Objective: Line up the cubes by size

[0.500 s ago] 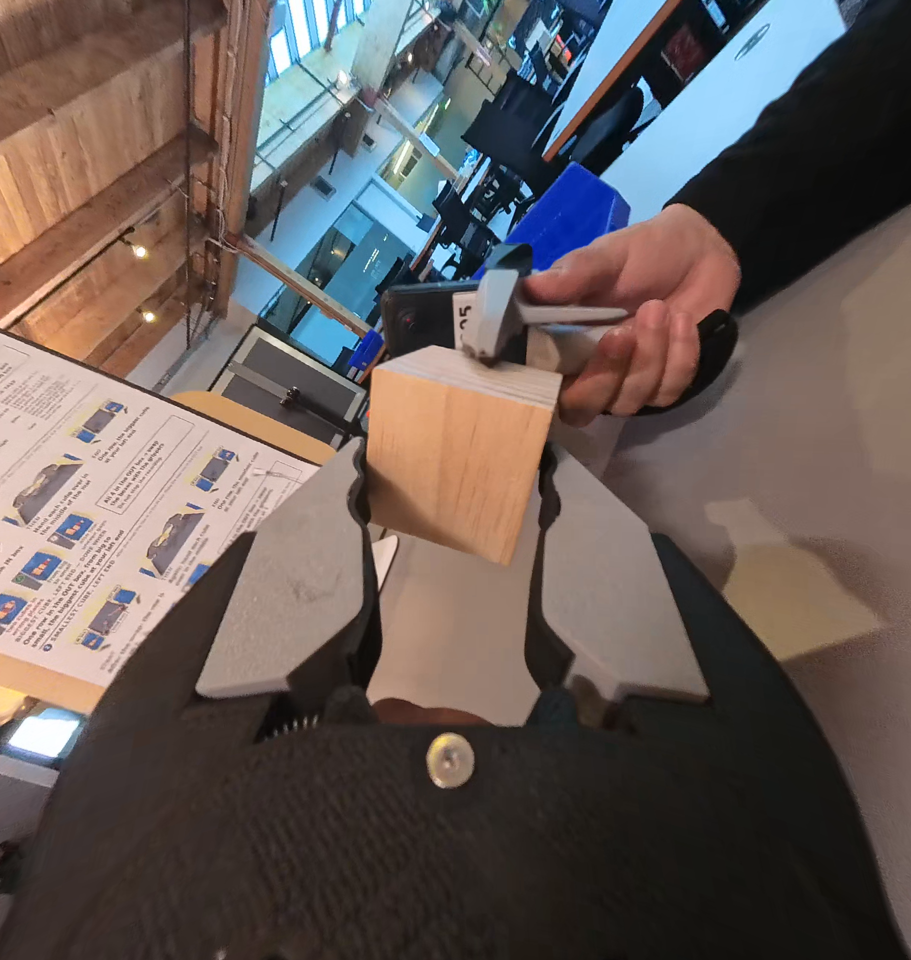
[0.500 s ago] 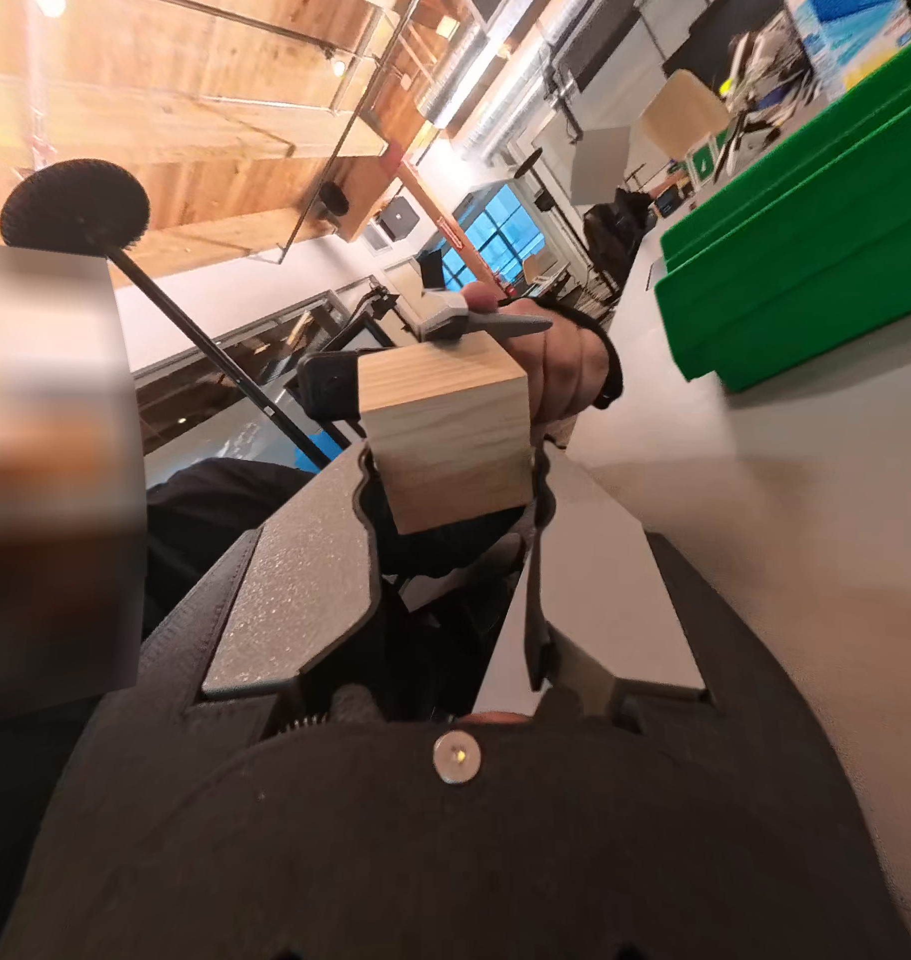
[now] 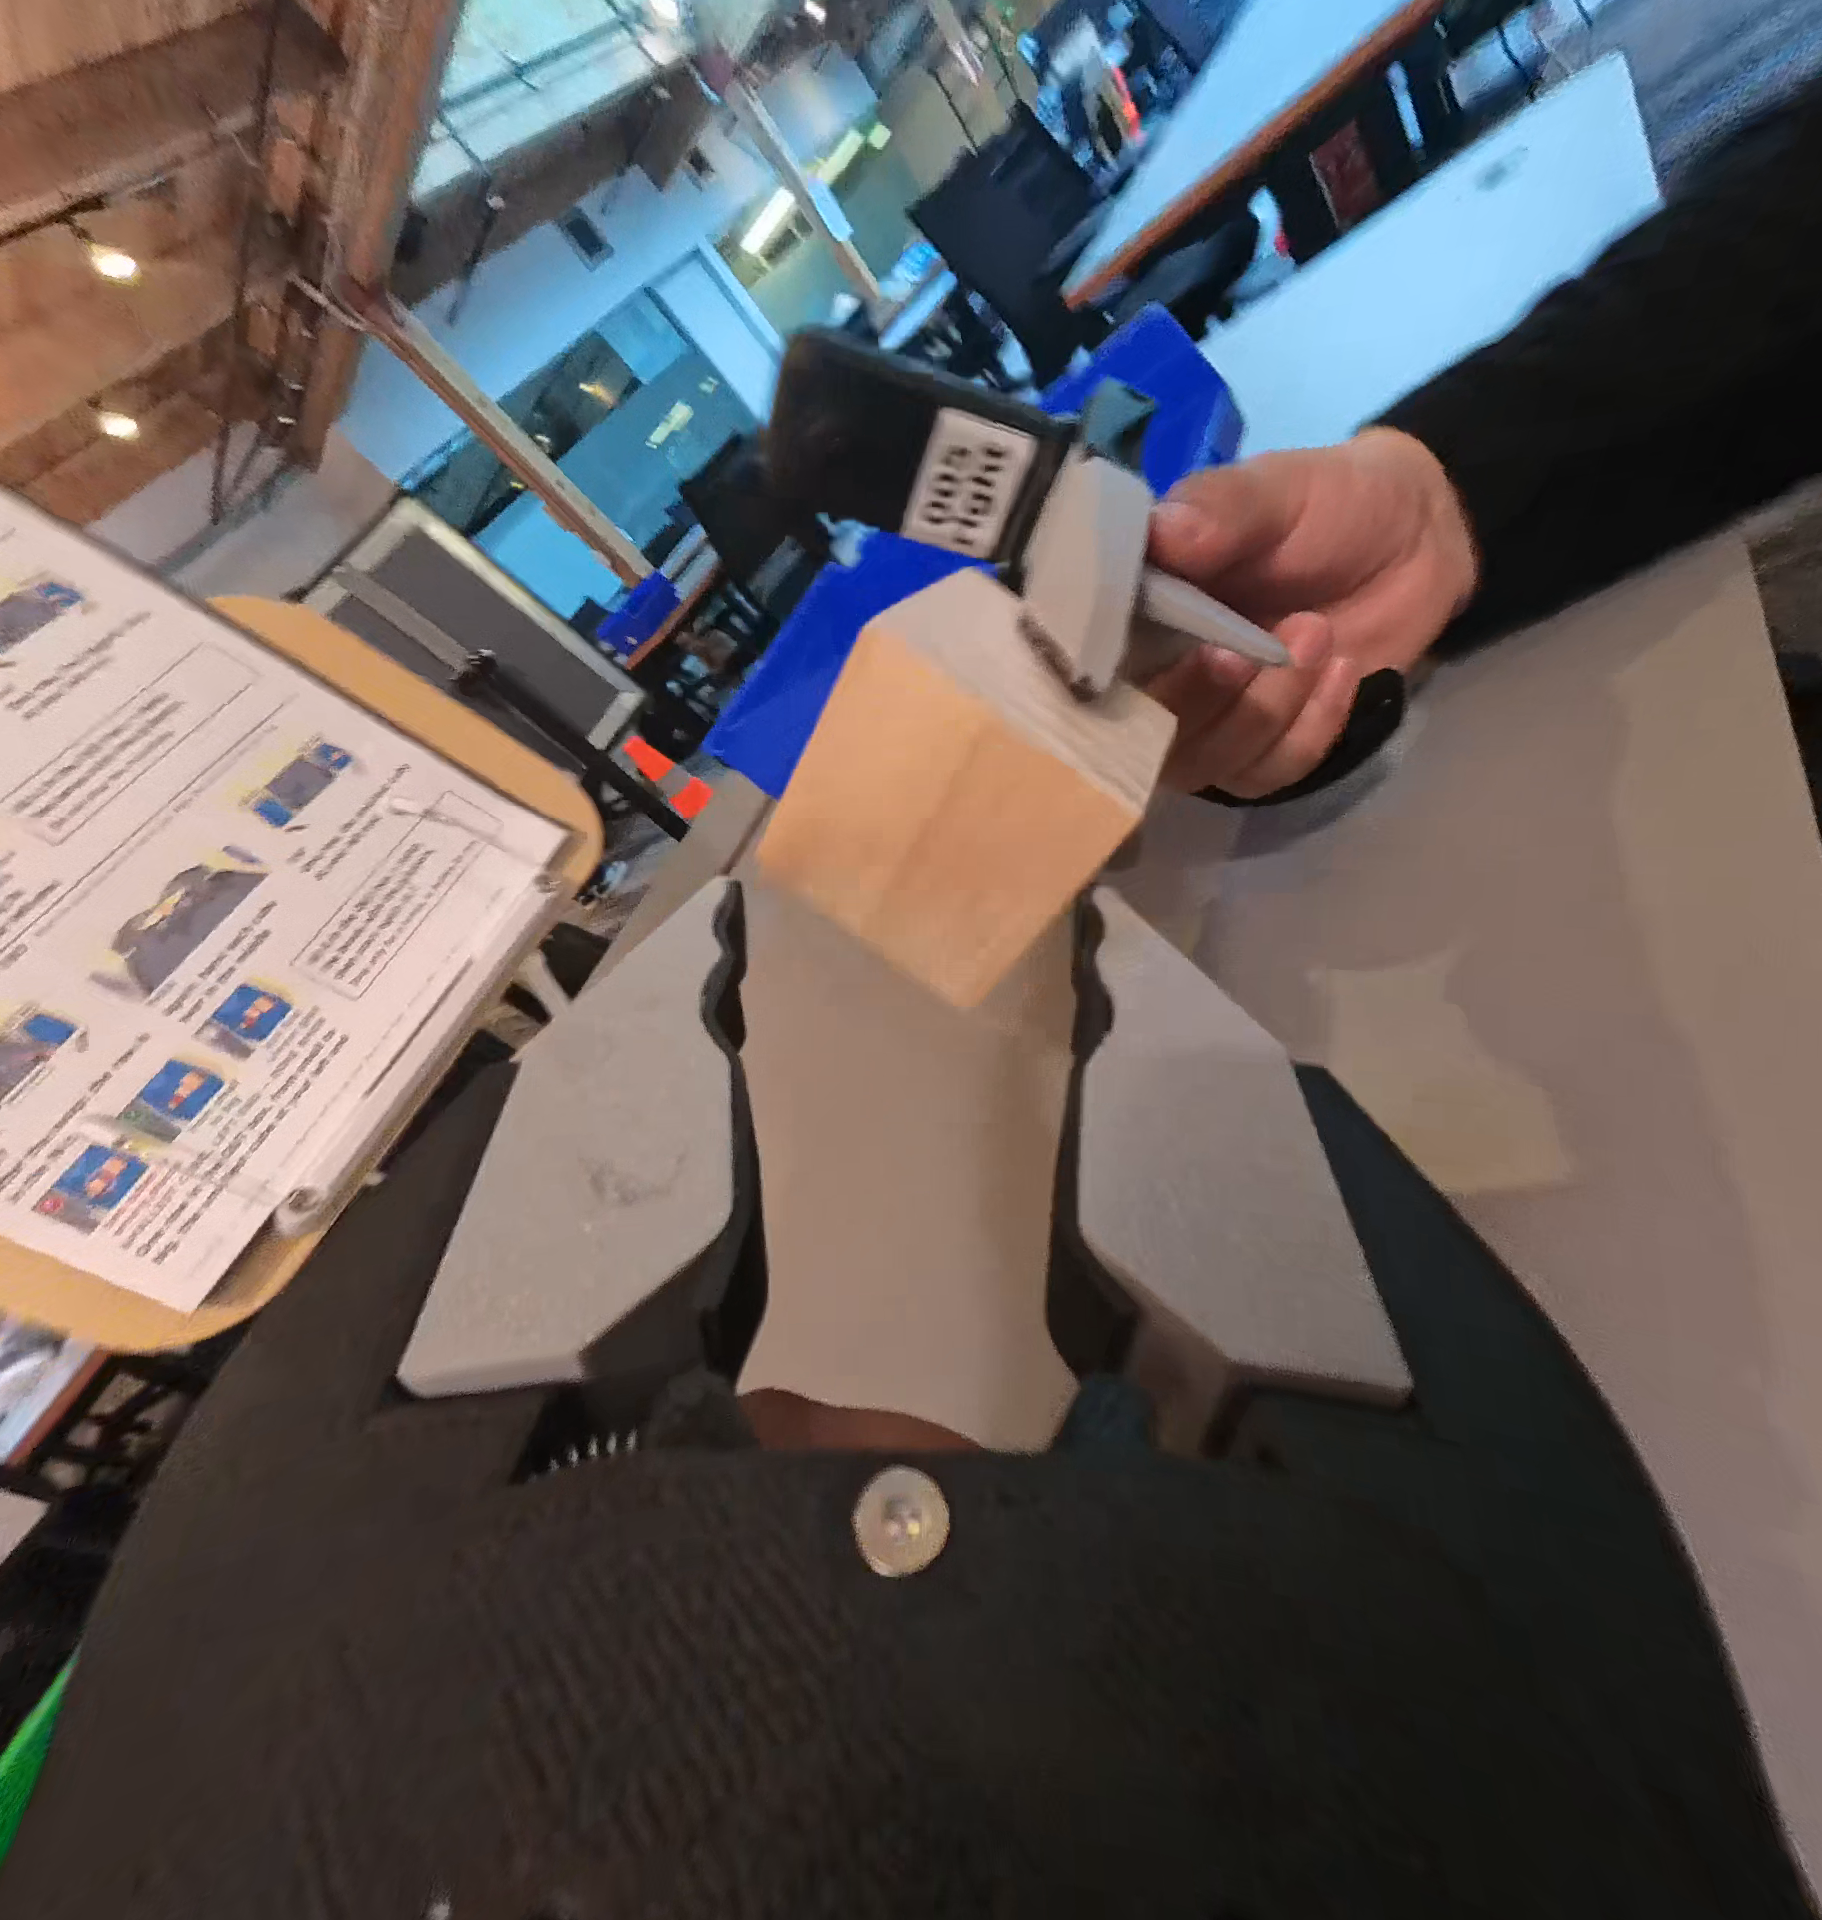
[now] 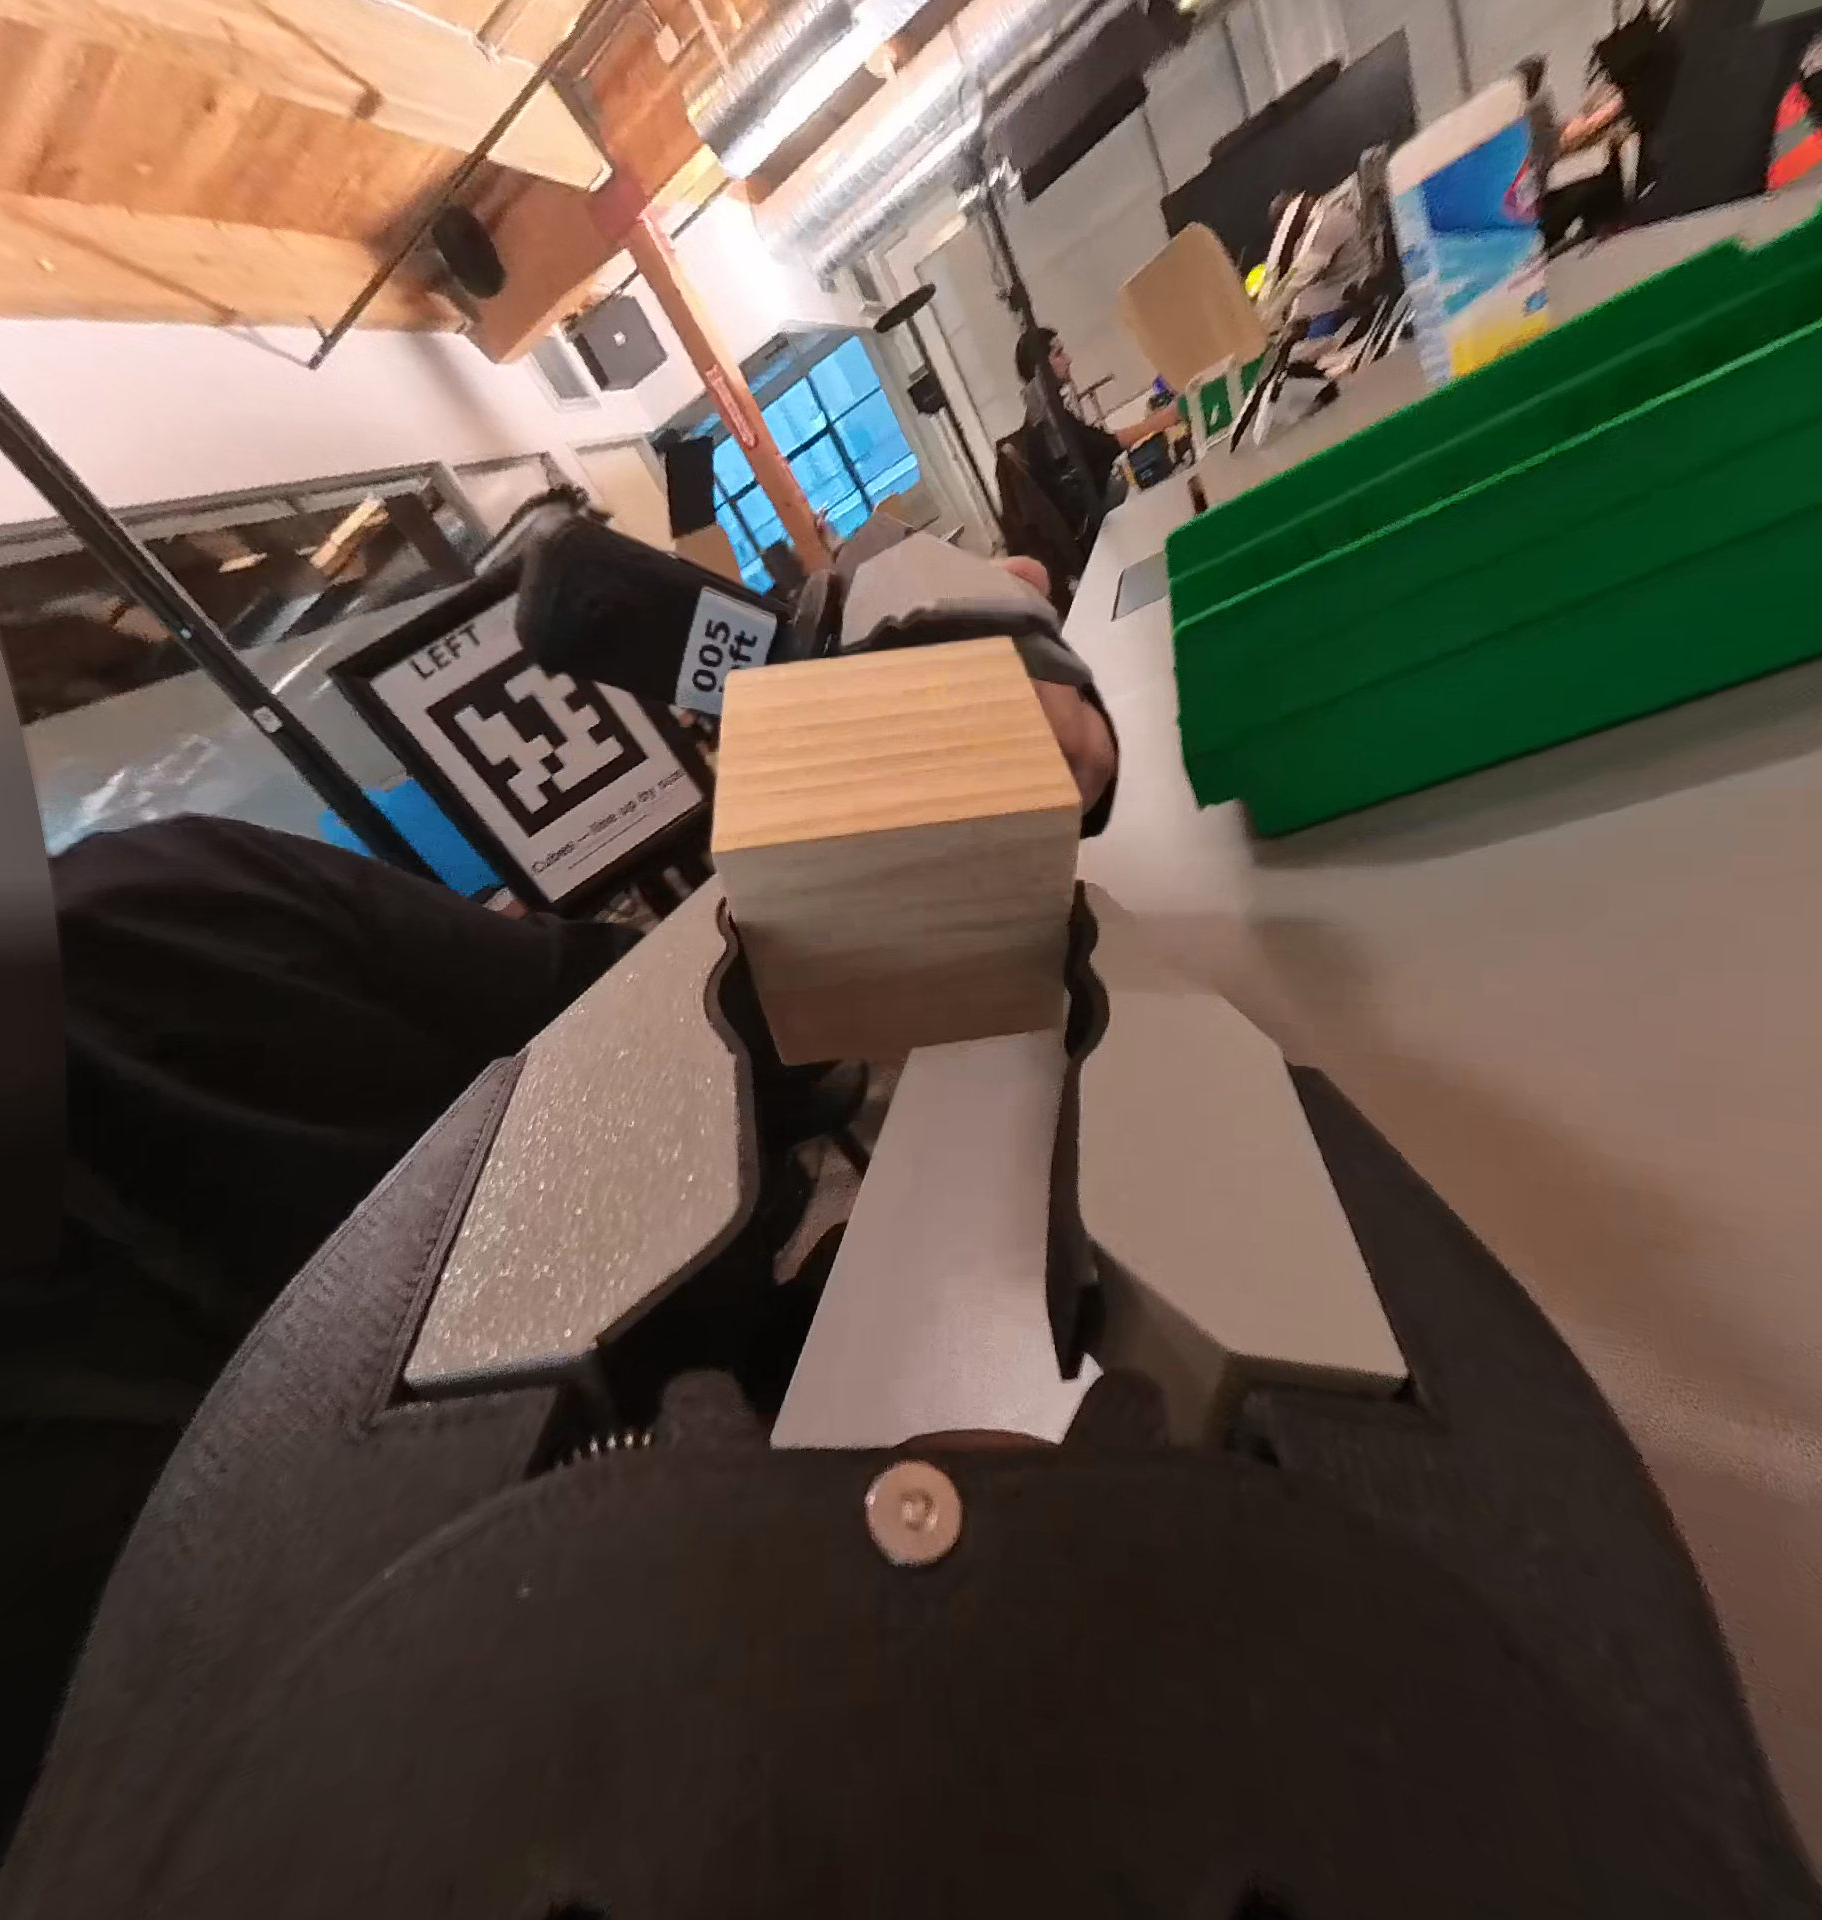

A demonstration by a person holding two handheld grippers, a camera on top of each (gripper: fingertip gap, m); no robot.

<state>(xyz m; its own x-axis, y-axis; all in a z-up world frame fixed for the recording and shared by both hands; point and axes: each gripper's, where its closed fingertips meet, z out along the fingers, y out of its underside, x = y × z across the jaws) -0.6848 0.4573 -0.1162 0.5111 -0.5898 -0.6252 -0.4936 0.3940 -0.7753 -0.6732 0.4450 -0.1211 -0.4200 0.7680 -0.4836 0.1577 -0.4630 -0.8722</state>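
Note:
A pale wooden cube (image 4: 891, 852) is clamped between the fingertips of my right gripper (image 4: 905, 935), held above the grey table (image 4: 1509, 1091). In the left wrist view the same cube (image 3: 948, 800) hangs tilted just beyond my left gripper (image 3: 905, 925). The left jaws stand apart and do not grip it. One finger of the right gripper (image 3: 1089, 561) presses on the cube's top face, with a person's hand (image 3: 1322, 561) behind it. A finger of the left gripper (image 4: 938, 582) shows behind the cube. No other cube is in view.
Green bins (image 4: 1509, 644) stand on the table to the right. A blue bin (image 3: 1156, 405) sits behind the cube. An instruction sheet on a board (image 3: 211, 883) stands at the left, and a framed black-and-white marker card (image 4: 533, 748) is behind the left gripper.
Both grippers were clamped on the cube. Now it has slipped out of the left jaws, sits tilted beyond them, and only the right gripper holds it. Both views have swung.

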